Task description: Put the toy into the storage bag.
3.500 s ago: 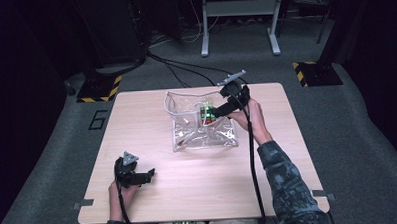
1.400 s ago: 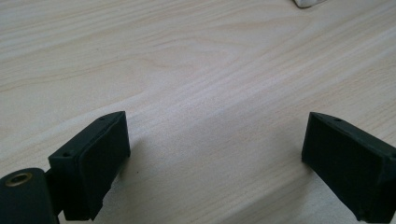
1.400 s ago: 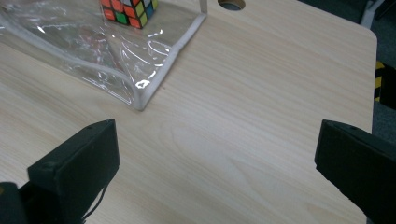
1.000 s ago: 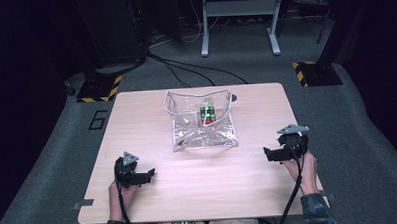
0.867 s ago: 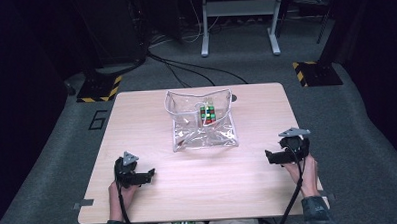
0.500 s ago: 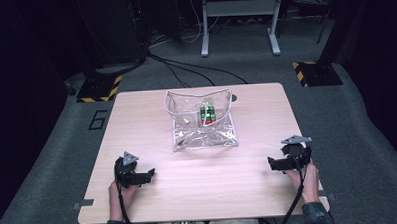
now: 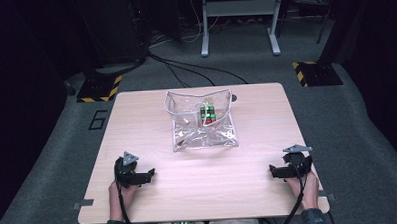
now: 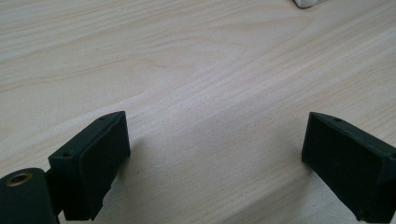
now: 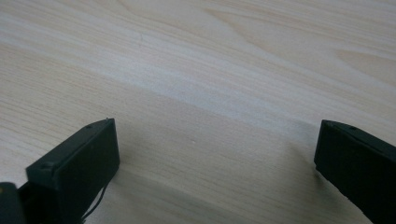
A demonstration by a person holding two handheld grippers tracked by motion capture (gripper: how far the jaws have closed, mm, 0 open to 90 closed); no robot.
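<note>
A clear plastic pouch lies on the far middle of the wooden table, its mouth open toward the back. Inside it stands a colourful puzzle cube. My left gripper rests low on the near left of the table, open, with bare wood between its jaws. My right gripper rests at the near right, also open and holding nothing. Both point inward and sit well short of the pouch.
A pale corner of the pouch peeks in at the top of the left gripper view. Cables run over the grey floor behind the table, near a metal stand and two striped floor plates.
The right gripper let go at the pouch, drew back from the cube to the near right table edge and settled there. The left gripper stayed put.
</note>
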